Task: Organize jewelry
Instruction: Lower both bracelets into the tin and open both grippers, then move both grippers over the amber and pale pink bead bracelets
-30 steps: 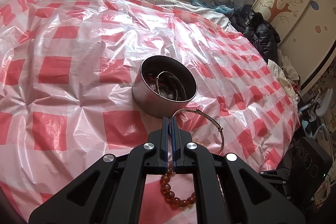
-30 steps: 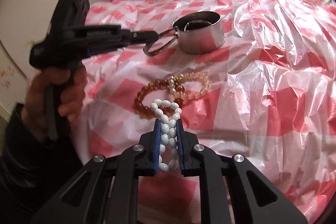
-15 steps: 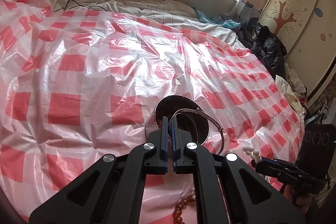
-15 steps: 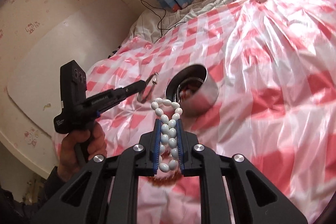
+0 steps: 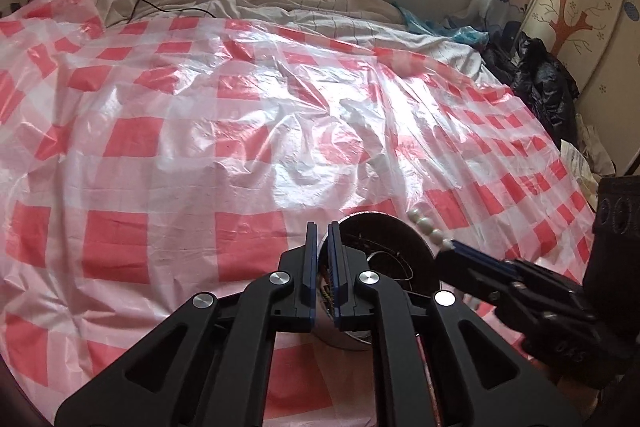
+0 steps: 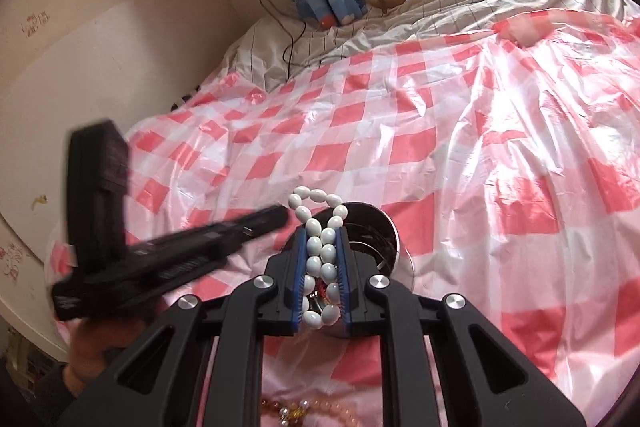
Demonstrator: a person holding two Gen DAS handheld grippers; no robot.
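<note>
Red and white squares cover the shiny plastic sheet (image 5: 200, 147) on the bed, and a round metal bowl (image 5: 394, 227) sits on it, right under both of your tools. Your left hand-held gripper (image 5: 323, 227) is above the near edge of the bowl. Its jaws have just been opening a little, there is a thin gap between them, and nothing is in that gap. Thin metal rings (image 5: 384, 257) lie inside the bowl. Your right hand-held gripper (image 6: 322, 233) is clamped on the white bead bracelet (image 6: 320, 251). Its jaws have just been opening a bit too, with the beads between the blue pads. The top loop of the bracelet sticks up past the tips and hangs over the bowl's rim. From the left camera you can see those white beads at the tip of the right tool, just beside the bowl. Some orange-brown beads (image 6: 320, 409) lie on the sheet below the right tool, close to you. Your hand (image 6: 100, 339) holds the left tool's handle, and it looks blurry.
</note>
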